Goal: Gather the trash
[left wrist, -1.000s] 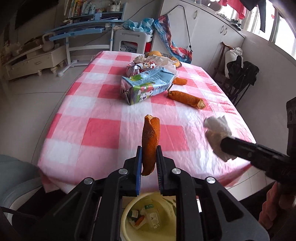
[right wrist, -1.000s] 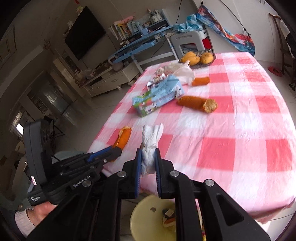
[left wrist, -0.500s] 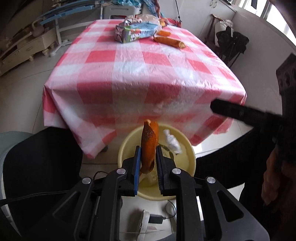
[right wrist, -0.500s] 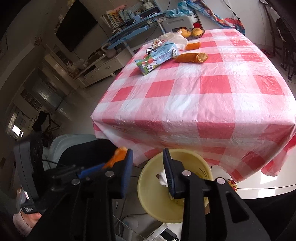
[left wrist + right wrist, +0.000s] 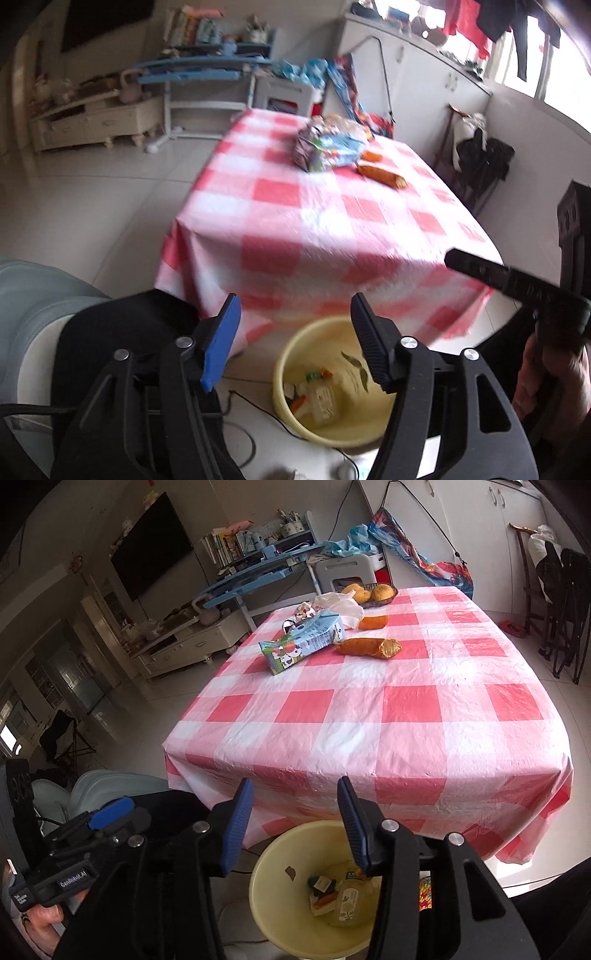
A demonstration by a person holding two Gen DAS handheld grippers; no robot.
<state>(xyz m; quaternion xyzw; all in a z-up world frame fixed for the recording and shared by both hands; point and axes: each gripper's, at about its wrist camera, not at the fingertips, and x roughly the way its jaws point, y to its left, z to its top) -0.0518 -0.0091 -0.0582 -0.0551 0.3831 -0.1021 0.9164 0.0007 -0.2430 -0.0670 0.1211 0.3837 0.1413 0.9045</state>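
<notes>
Both jaws have just been opening: the left gripper (image 5: 295, 338) and right gripper (image 5: 295, 821) are hanging open and empty over the round yellow plastic bin (image 5: 273, 915), where discarded scraps are lying; a milk carton (image 5: 303, 642) is lying on the red-checked table (image 5: 369, 716)

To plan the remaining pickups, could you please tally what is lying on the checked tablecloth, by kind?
Carton: 1
Orange peel pieces: 2
White plastic bag: 1
Crumpled wrapper: 1
Fruit bowl: 1
Total: 6
</notes>
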